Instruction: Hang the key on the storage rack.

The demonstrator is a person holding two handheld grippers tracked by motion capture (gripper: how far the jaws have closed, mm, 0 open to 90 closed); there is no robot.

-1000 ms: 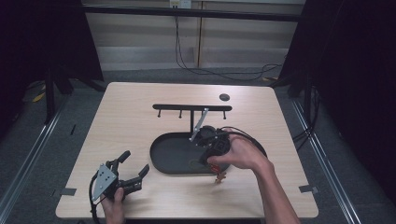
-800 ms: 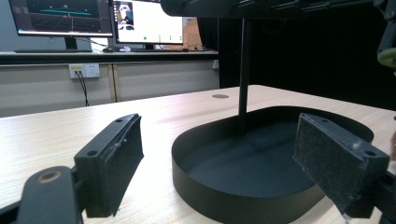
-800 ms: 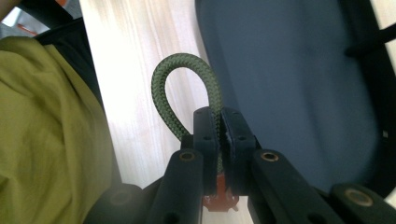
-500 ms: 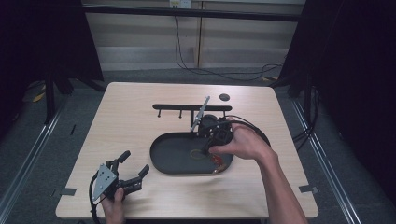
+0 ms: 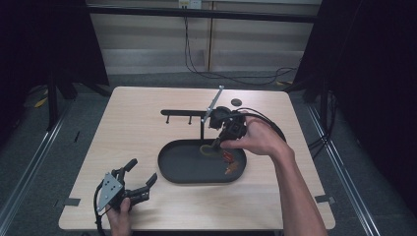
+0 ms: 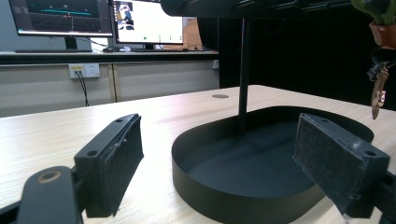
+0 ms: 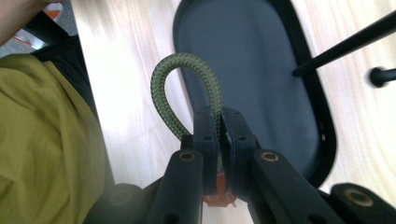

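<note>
In the high view, the right gripper (image 5: 220,142) is seen held above the black tray (image 5: 177,169), near the post of the hook stand (image 5: 184,112). A green cord loop (image 5: 207,149) is seen curling out from its tips, and keys (image 5: 229,163) with a red piece are seen hanging just below it, over the tray's right end and clear of the floor of the tray. The left gripper (image 5: 139,181) is seen resting at the near left of the table (image 5: 128,128), well apart from the tray and the keys, with its jaws spread and nothing between them.

In the left gripper view, the two pads are seen standing wide apart, with only the table and the tray (image 6: 243,196) between them. The stand's post (image 6: 243,74) is seen rising from the tray. The keys (image 6: 378,91) are seen dangling at the upper right, above the tray's far rim and free of it.

In the right gripper view, the jaws are seen clamped on the cord (image 7: 187,84), which arches up and out of the pads as a loop. A bit of the red piece (image 7: 214,195) is seen beneath the jaws. The tray (image 7: 261,56) is seen lying below, behind the loop.
</note>
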